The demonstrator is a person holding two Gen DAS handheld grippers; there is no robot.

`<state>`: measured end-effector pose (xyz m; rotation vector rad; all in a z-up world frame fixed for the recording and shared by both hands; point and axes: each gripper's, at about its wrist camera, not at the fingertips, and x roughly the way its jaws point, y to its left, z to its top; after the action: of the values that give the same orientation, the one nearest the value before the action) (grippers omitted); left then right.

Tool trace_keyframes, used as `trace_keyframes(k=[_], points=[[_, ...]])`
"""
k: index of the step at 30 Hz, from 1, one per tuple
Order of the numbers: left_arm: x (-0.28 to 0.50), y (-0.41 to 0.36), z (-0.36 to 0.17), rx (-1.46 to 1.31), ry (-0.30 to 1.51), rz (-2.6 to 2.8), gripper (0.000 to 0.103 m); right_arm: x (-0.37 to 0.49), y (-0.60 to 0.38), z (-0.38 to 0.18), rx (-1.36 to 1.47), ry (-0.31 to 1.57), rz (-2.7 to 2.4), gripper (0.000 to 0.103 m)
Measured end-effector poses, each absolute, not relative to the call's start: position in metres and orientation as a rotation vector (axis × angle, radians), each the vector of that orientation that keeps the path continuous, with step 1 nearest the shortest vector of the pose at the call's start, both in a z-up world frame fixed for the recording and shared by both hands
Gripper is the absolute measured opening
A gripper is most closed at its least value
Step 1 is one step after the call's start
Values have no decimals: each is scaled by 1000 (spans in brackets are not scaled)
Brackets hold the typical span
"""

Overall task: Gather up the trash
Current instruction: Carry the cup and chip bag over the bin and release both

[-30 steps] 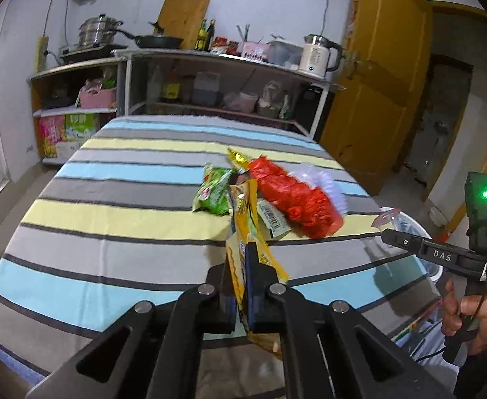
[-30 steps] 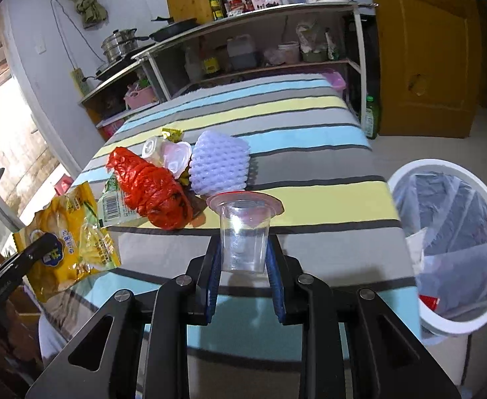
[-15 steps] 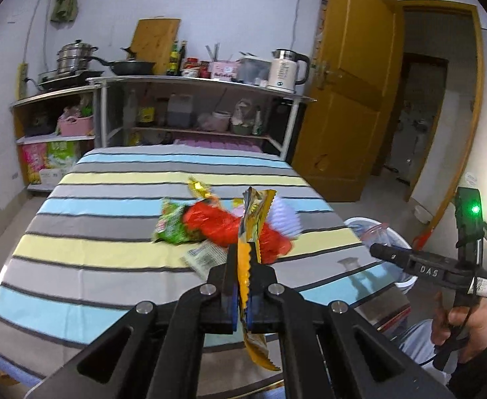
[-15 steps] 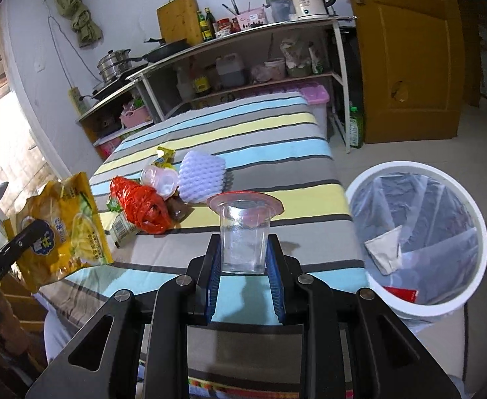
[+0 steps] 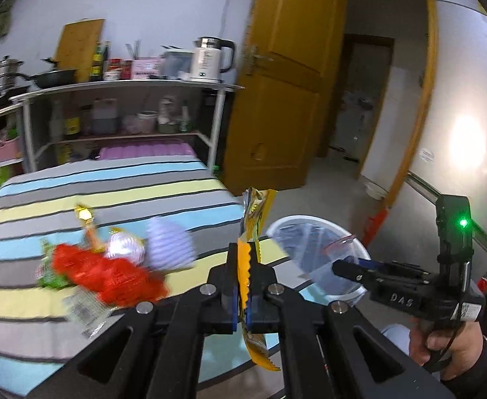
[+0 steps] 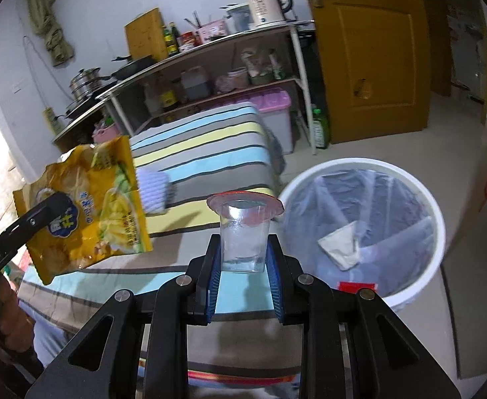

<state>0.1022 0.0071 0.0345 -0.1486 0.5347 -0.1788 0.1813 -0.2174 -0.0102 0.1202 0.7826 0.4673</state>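
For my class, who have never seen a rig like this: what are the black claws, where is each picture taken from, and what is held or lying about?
There is no robot here: a person holds a two-finger claw in each hand, and a fisheye camera on each looks forward along its fingers.

The left camera's picture shows the left claw shut on a yellow snack bag. The right camera's picture shows the right claw shut on a clear plastic cup.

On the striped table lie more scraps: a red net bag, a white foam sleeve and some wrappers, blurred.

Beside the table stands a white trash bin, lined with a bag, with a little rubbish inside. Both claws are near it.
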Motion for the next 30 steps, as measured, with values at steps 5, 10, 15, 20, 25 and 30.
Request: trace_keyframes(k=[5,10,15,20,25,30], points=[[128,-24,36,-131,541,-250,3,189,-239,-17,138,794,423,27],[154,-46,31,-124,563,-299,3,200,-256,-26,156,813,383,27],[173,-66,23,-127,586,-342,3,213,-273,-37,170,835,344,27],[193,-84,13,-126,619,-371,3,224,-286,-49,187,861,316,28],[209,-96,0,-128,661,-393,3,234,-295,-60,198,887,289,29],[218,-104,-11,-127,691,-405,5,239,-299,-68,201,907,267,29]])
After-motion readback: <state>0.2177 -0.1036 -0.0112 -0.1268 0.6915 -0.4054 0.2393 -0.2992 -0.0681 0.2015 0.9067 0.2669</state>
